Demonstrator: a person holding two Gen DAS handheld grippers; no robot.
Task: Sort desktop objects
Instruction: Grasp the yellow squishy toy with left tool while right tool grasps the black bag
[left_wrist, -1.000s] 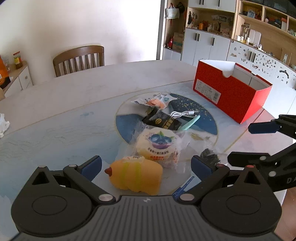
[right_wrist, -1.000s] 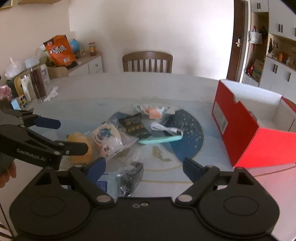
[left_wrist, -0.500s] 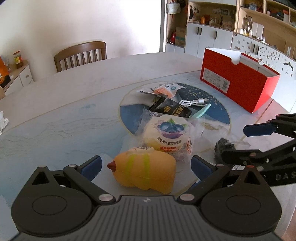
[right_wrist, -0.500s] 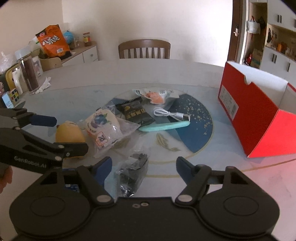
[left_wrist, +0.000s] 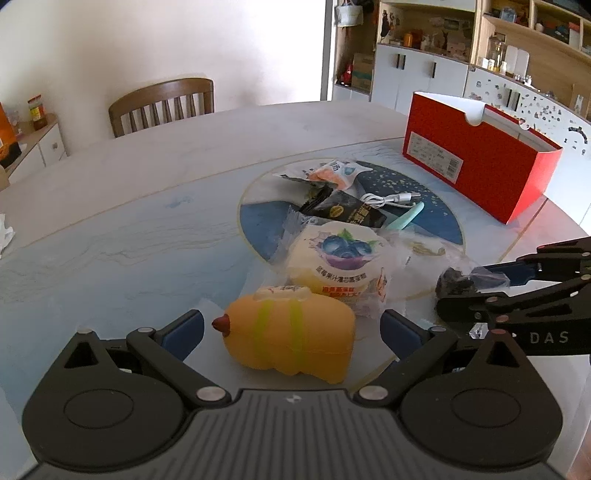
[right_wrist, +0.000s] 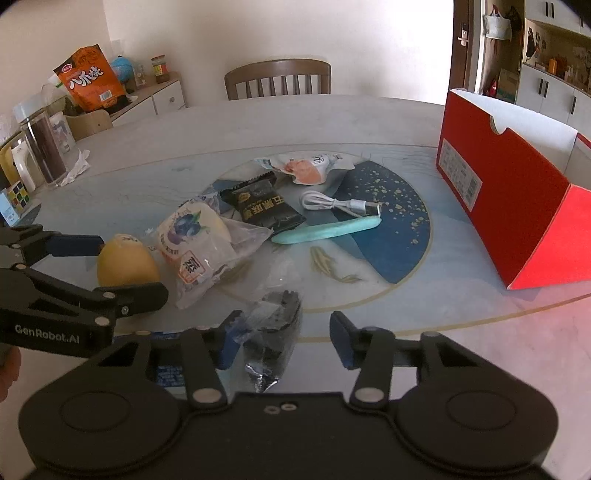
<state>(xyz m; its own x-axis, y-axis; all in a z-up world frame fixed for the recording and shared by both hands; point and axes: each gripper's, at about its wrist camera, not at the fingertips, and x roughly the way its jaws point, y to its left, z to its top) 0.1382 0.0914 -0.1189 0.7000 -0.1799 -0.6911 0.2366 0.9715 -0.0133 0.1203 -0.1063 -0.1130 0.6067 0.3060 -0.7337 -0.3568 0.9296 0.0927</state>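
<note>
A yellow duck toy (left_wrist: 291, 338) lies on the table between the open fingers of my left gripper (left_wrist: 291, 330); it also shows in the right wrist view (right_wrist: 127, 264). A clear bag with a dark object (right_wrist: 271, 328) lies between the open fingers of my right gripper (right_wrist: 282, 338), close to the left finger; it shows in the left wrist view too (left_wrist: 458, 282). Behind them lie a blueberry cake packet (left_wrist: 338, 266), a black snack packet (right_wrist: 264, 206), an orange snack packet (right_wrist: 304, 168), a white cable (right_wrist: 340, 205) and a teal strip (right_wrist: 327, 230). An open red box (right_wrist: 506, 188) stands at the right.
A wooden chair (right_wrist: 277, 79) stands behind the round table (right_wrist: 147, 147). At the far left are jars, a puzzle cube (right_wrist: 16, 195) and crumpled tissue (right_wrist: 77, 166). A side cabinet holds an orange snack bag (right_wrist: 90, 79). Cupboards and shelves (left_wrist: 461, 70) line the right wall.
Both grippers have moved forward and lower. The duck now sits between my left fingers and the clear bag between my right fingers. My right fingers have narrowed a little.
</note>
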